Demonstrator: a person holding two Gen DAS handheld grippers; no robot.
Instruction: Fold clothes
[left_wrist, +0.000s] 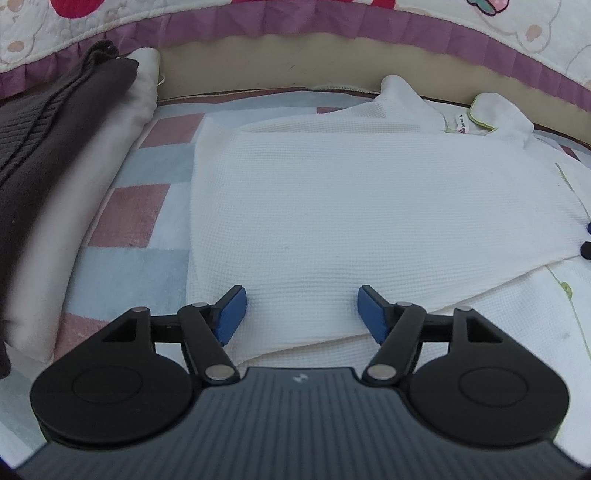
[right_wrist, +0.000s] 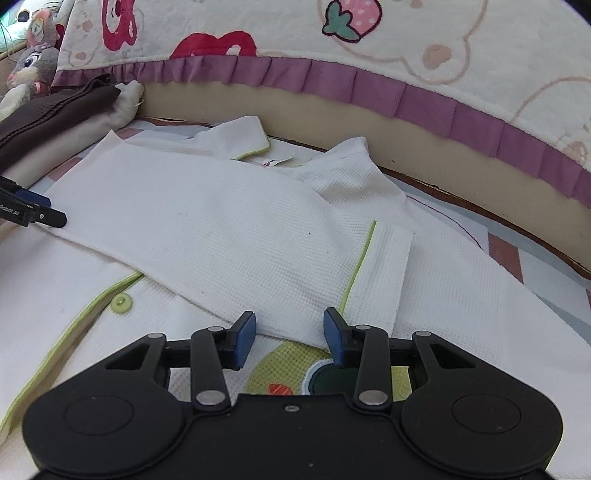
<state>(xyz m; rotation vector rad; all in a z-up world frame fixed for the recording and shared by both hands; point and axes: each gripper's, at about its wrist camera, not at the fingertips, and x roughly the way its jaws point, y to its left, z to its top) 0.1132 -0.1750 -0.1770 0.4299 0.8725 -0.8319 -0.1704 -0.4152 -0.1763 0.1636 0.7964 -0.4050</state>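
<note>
Your left claw (left_wrist: 302, 314) stood released, its blue pads (left_wrist: 231, 314) apart above the near edge of the white shirt (left_wrist: 332, 206) — nothing was pinched between them. The shirt lay spread on a checked mat (left_wrist: 140, 218), one sleeve (right_wrist: 229, 236) folded across its front, the collar (right_wrist: 236, 140) toward the quilt (right_wrist: 424, 44) with the purple frill. Your right claw (right_wrist: 290, 338) was likewise released, pads hovering just above the sleeve's green-trimmed cuff (right_wrist: 376, 273); whether they touched the cloth could not be told. A green button (right_wrist: 122, 303) showed beside the sleeve. Left of the shirt — a brown garment (left_wrist: 48, 140) rested on a pale folded one (left_wrist: 92, 206).
</note>
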